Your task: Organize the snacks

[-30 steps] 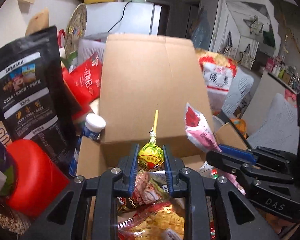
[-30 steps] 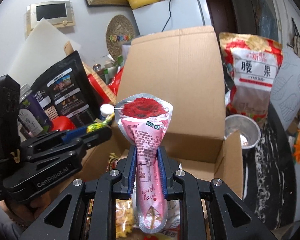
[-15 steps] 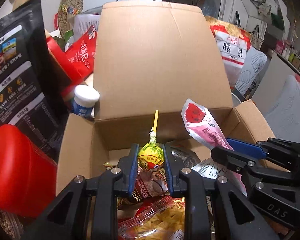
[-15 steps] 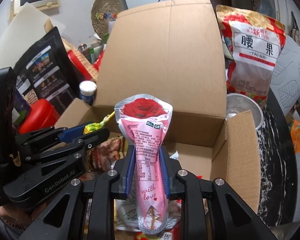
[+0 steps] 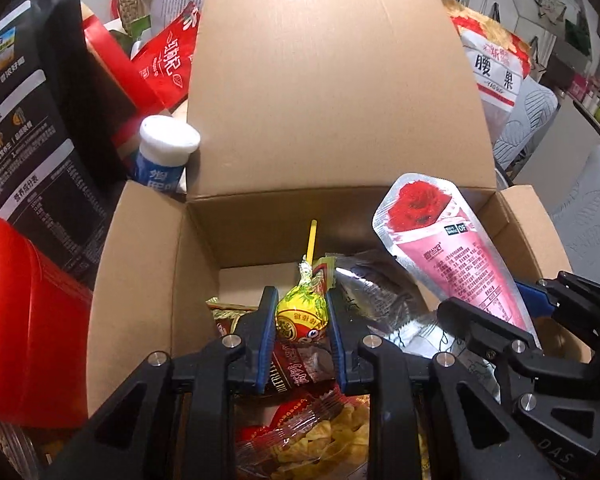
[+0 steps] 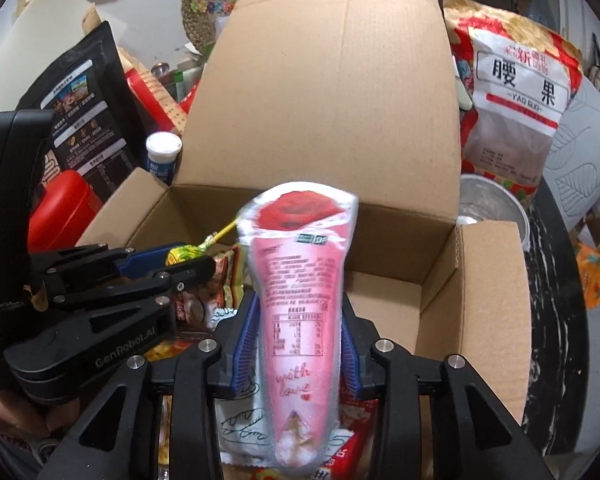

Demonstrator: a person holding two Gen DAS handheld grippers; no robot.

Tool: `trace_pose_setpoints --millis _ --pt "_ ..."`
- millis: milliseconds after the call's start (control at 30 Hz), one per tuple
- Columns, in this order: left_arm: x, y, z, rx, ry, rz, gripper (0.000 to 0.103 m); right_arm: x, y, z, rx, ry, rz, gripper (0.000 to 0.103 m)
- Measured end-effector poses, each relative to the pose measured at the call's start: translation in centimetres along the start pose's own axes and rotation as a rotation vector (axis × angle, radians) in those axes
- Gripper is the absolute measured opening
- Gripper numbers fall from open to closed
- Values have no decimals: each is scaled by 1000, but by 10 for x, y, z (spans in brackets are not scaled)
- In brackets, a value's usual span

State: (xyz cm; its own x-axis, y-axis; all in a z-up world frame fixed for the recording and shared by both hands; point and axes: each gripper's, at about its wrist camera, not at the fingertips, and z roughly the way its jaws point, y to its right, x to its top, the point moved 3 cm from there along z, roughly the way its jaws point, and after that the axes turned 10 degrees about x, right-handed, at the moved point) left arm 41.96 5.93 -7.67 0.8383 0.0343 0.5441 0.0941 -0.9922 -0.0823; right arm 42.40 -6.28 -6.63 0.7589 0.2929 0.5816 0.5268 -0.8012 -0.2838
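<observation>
An open cardboard box [image 5: 148, 264] [image 6: 476, 300] holds several snack packets. My left gripper [image 5: 301, 312] is shut on a yellow-wrapped lollipop [image 5: 300, 312] with a yellow stick, low inside the box above the packets. It shows at the left of the right wrist view [image 6: 180, 258]. My right gripper [image 6: 298, 320] has its blue pads spread a little around a pink cone-shaped rose packet [image 6: 300, 300], which looks blurred and loose between them. The packet also shows in the left wrist view [image 5: 452, 252], over the box's right side.
The box's tall back flap [image 5: 328, 80] stands upright. Left of the box are a black pouch [image 5: 24, 120], a red container [image 5: 24, 320] and a white-capped bottle [image 5: 164, 152]. Right of it stand a cashew bag [image 6: 516, 92] and a metal cup [image 6: 492, 208].
Both grippers have moved forward and down into the box. The right gripper's pads have parted from the pink packet, which now looks blurred between them.
</observation>
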Motion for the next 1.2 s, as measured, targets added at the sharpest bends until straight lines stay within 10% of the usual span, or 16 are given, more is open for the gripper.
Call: trace_pose_setpoints --millis 433,700,1200 --pt "0 11 3 44 -19 18 26 -3 -3 -16 -8 16 16 41" --pt "-4 23 -9 44 9 24 64 -8 -4 -30 -16 18 16 40" --pt "-7 17 -72 55 85 26 64 -9 -29 -81 -45 93 -22 40"
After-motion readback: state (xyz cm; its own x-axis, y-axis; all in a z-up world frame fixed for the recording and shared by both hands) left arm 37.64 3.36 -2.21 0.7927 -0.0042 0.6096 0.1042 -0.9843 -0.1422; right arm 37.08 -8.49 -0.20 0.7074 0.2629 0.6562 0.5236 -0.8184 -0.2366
